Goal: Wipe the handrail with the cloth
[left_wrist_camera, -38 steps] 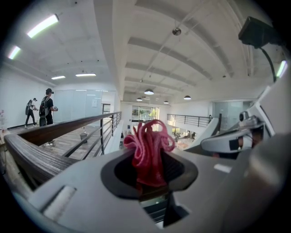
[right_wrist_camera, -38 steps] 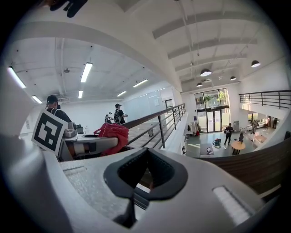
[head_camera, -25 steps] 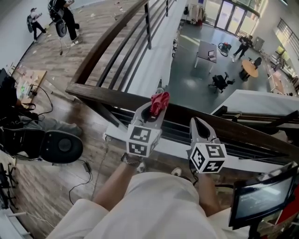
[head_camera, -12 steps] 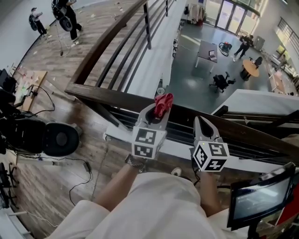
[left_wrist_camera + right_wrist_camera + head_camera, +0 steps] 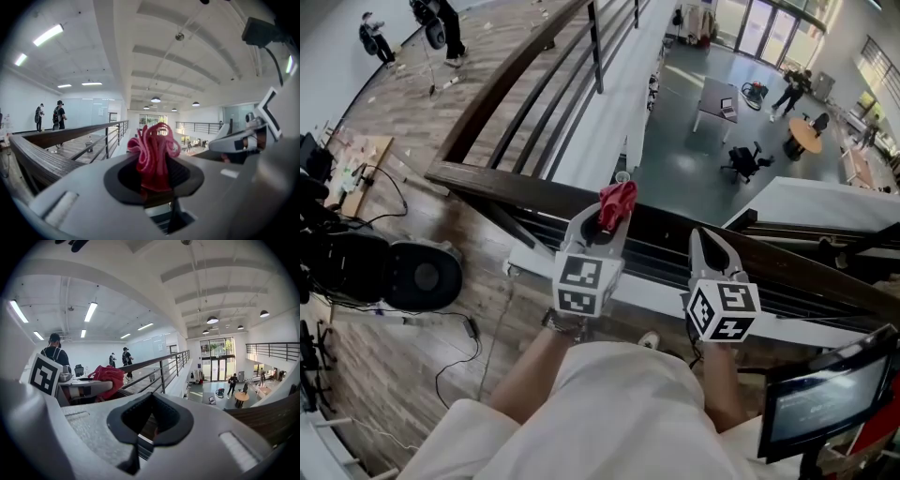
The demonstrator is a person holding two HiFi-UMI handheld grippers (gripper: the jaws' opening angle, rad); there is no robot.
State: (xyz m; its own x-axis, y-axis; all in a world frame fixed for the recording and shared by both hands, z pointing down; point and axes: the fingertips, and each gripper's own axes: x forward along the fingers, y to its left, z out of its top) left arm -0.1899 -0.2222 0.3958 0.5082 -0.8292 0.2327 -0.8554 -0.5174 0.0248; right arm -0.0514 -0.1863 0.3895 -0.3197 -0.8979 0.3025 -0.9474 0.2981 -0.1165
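The brown wooden floor (image 5: 403, 187) runs up to the handrail (image 5: 516, 185), and a black round seat (image 5: 422, 277) sits on it with thin black cables (image 5: 455, 361) lying close by. A small wooden desk (image 5: 361, 159) stands at the left edge of this floor, and two people (image 5: 445, 23) stand far off at its other end. Past the rail and lower down is a grey floor (image 5: 684, 159) with a grey desk (image 5: 715, 98), a black chair (image 5: 742, 164) and a round table (image 5: 806, 136) standing on it.
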